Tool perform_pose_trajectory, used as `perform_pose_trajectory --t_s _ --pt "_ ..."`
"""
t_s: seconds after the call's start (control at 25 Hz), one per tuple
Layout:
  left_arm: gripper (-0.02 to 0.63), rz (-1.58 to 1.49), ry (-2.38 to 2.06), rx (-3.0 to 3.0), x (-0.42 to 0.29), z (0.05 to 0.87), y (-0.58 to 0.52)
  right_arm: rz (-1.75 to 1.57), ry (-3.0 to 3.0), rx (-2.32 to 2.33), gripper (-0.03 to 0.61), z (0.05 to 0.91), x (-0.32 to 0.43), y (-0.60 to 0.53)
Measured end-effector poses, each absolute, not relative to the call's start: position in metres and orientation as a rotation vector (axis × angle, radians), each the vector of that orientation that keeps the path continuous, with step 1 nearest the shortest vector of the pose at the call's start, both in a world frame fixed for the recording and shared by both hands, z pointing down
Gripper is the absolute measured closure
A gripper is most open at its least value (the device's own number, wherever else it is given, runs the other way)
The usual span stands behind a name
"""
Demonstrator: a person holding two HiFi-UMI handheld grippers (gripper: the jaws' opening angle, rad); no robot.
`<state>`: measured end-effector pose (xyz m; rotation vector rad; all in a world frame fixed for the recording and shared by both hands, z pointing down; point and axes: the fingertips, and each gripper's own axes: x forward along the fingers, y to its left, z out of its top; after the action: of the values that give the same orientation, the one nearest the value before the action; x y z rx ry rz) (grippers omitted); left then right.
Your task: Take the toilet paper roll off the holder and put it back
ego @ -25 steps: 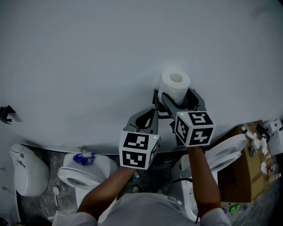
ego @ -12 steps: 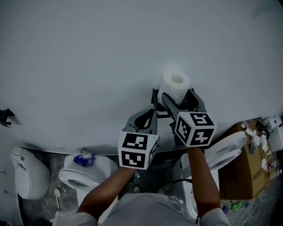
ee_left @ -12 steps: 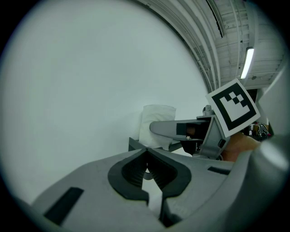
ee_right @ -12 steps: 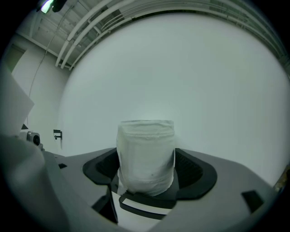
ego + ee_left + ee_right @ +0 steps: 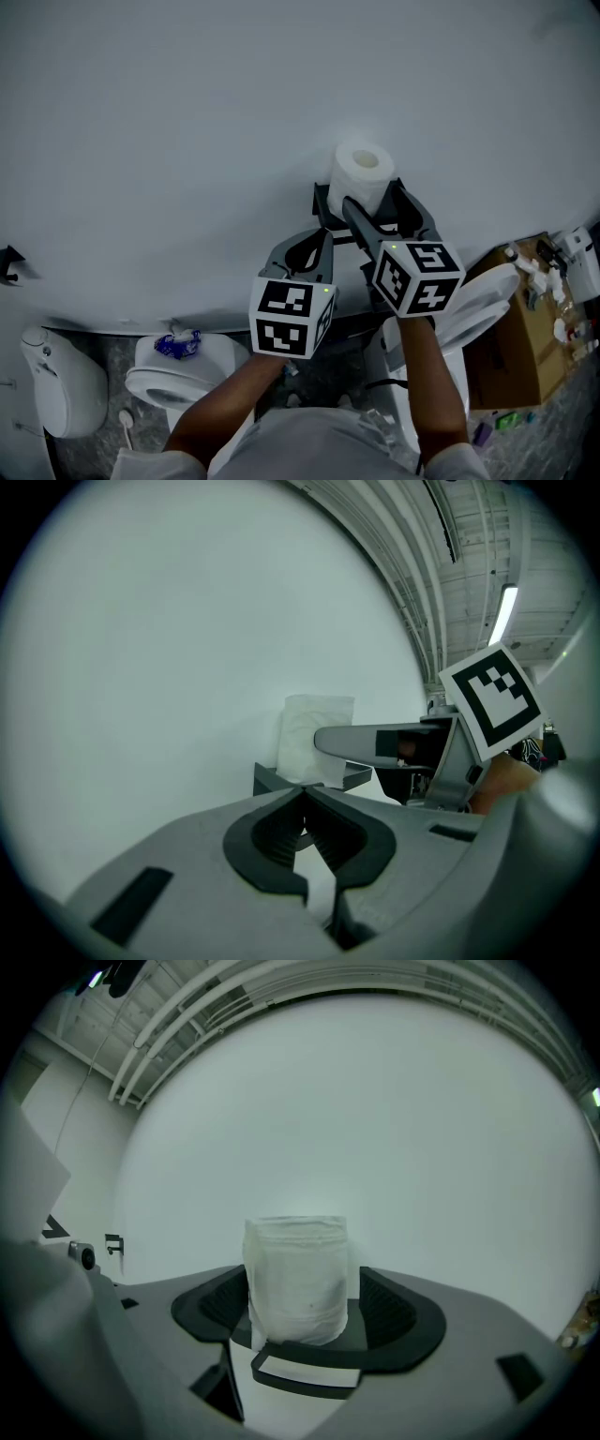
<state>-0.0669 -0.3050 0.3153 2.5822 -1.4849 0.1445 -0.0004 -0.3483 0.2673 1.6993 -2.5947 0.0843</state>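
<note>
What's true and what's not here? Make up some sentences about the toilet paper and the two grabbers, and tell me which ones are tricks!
1. The toilet paper roll stands upright on the holder. True.
2. The right gripper has its jaws squeezed shut under the roll. False: its jaws are apart, one on each side of the roll.
3. The left gripper is holding the roll. False: its jaws are together with nothing in them, off to the side of the roll.
4. A toilet with something blue on it shows down below. True.
</note>
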Motion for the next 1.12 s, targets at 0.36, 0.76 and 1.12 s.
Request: perform_pose_trajectory --t_s 0.36,0.76,1.12 --pt "0.609 0.149 -1.419 2.616 -0.065 0.318 -0.295 0.072 -2.551 1.751 0.221 0.272 0.0 -0.325" --pt "0.609 0.153 -1.47 2.586 -0.061 0.321 -0.285 0.027 -2.559 1.71 0.379 0.283 0.0 -0.295" --pt "0.609 0.16 -1.527 2.556 -0.039 0.323 -0.266 0.049 -2.584 1.632 0.484 0.3 0.012 -0.269"
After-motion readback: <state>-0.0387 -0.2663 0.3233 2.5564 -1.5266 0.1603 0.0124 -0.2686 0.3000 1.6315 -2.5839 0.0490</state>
